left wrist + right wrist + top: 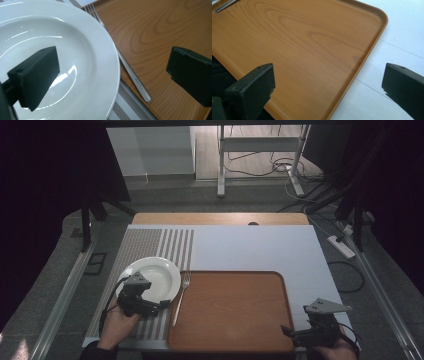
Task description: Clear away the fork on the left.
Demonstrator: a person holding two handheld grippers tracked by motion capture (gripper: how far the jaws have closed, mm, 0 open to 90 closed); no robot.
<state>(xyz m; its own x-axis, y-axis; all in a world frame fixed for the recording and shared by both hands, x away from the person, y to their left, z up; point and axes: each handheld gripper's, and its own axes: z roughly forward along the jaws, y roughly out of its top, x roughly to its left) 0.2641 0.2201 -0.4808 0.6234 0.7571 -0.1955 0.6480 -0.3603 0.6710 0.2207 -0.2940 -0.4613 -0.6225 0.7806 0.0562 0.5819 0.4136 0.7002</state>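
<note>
White tabletop in a dark-curtained bay: striped placemat (150, 245) at left, wooden tray (231, 310) at centre, both grippers low at the near edge.

Left gripper (161, 306) is over the near rim of the white deep plate (152, 275), which sits on the placemat just left of the tray. In the left gripper view its jaws stand wide apart, one above the plate's bowl, the other above the tray, with the plate rim between them; contact with the plate cannot be told. A steel fork (180, 296) lies along the tray's left edge, just beside the plate, tines pointing away from the person. Right gripper (286, 331) is at the tray's near right corner; its jaws are also wide apart, straddling the tray rim, one over the wood, the other over the white tabletop (250, 250). Tray surface bare apart from the fork at its edge.
</note>
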